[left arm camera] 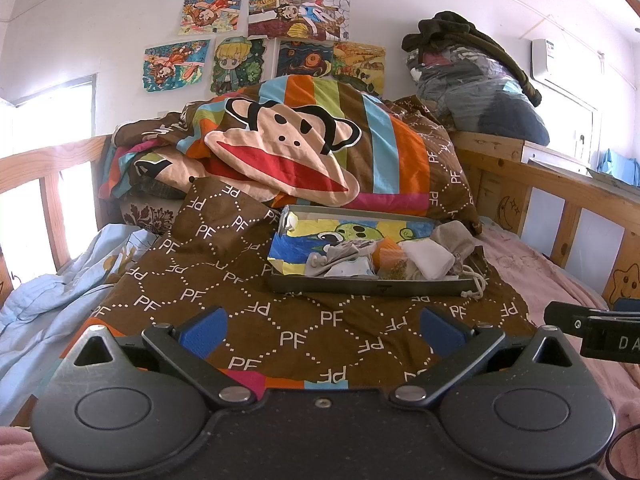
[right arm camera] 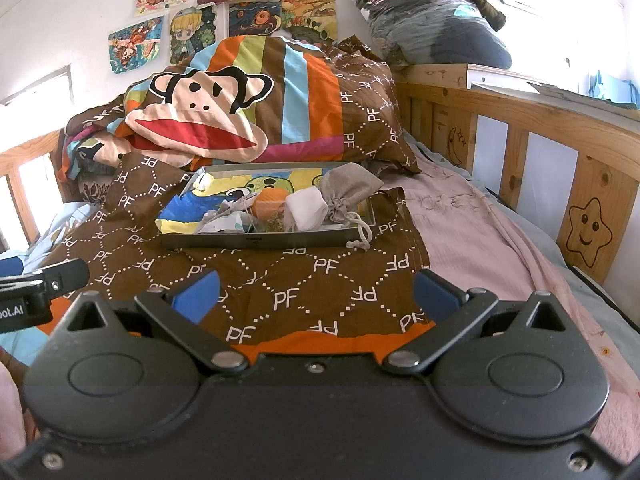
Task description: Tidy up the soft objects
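A shallow grey tray with a colourful picture liner lies on the brown "PF" bedspread. In it are a beige drawstring pouch, a white cloth, an orange item and crumpled grey-white pieces. My left gripper is open and empty, short of the tray. My right gripper is open and empty, also short of the tray.
A monkey-face quilt is piled behind the tray. A wooden bed rail runs along the right, with bagged clothes on top. A pink sheet lies right, a light blue blanket left.
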Demonstrator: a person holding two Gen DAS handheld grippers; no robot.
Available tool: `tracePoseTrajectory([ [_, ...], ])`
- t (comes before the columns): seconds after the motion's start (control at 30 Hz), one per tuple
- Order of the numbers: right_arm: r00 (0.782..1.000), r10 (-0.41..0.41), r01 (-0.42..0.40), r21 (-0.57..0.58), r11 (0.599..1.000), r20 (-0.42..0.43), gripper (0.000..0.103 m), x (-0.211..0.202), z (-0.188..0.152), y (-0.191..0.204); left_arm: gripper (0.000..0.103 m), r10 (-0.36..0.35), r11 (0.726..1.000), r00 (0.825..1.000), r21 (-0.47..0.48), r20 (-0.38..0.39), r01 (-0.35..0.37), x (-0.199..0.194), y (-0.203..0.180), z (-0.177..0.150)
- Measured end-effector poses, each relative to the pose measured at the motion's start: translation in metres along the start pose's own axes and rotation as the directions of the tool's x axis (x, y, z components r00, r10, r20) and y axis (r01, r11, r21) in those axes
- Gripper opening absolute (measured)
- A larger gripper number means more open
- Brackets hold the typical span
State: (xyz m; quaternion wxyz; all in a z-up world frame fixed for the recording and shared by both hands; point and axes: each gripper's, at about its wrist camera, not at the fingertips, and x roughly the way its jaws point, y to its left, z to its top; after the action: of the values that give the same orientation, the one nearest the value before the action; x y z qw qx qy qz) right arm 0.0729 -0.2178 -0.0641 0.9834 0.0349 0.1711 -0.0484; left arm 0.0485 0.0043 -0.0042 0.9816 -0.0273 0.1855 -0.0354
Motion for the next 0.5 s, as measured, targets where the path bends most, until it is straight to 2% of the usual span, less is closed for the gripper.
tracePoseTrajectory([
  [0.5,1.0,-0.005,0.005,0.005,1.0,0.003,0.103,-0.0008,-0.0007,0.0014,0.102,0.0,1.0,1.0,0.001,-0.001,0.0,0.0001,-0.0001,0.0001],
])
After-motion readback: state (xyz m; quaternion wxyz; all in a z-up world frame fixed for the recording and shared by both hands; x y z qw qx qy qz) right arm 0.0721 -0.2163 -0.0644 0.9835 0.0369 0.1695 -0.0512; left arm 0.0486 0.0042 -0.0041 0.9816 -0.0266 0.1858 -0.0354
